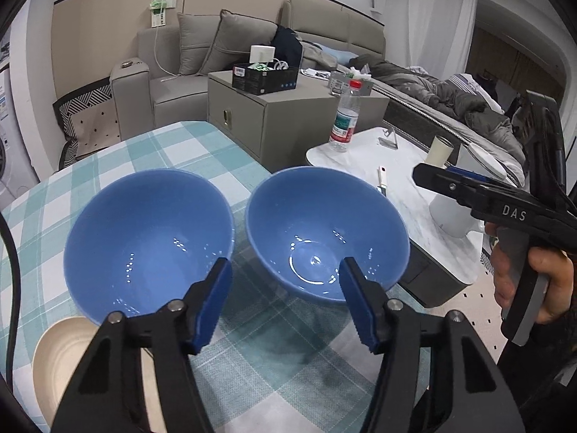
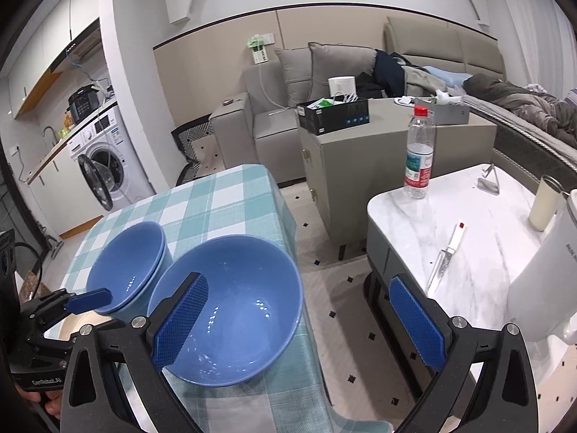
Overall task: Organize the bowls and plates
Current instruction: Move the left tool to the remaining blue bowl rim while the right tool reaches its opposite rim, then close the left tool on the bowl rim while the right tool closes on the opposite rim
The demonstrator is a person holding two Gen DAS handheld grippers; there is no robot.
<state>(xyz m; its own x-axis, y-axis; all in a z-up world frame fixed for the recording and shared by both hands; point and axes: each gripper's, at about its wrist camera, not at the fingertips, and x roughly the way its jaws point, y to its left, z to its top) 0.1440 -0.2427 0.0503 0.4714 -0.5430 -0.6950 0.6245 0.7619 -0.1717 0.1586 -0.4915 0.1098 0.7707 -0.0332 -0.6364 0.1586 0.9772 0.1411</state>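
Observation:
Two blue bowls stand side by side on the checked tablecloth (image 1: pixel 173 151). The left bowl (image 1: pixel 144 241) also shows in the right wrist view (image 2: pixel 126 259). The right bowl (image 1: pixel 324 231) sits at the table's right edge and also shows in the right wrist view (image 2: pixel 230 303). A cream plate (image 1: pixel 57 357) lies at the near left. My left gripper (image 1: pixel 285 288) is open and empty, hovering just before the gap between the bowls. My right gripper (image 2: pixel 299 321) is open and empty, its left finger over the right bowl's rim, its right finger off the table.
A white marble side table (image 2: pixel 414 223) stands to the right with a water bottle (image 2: pixel 418 151), a knife (image 2: pixel 447 259), a cream cup (image 2: pixel 544 202) and a white kettle (image 2: pixel 541 288). A grey cabinet (image 2: pixel 378 166), sofa and washing machine (image 2: pixel 104 158) lie beyond.

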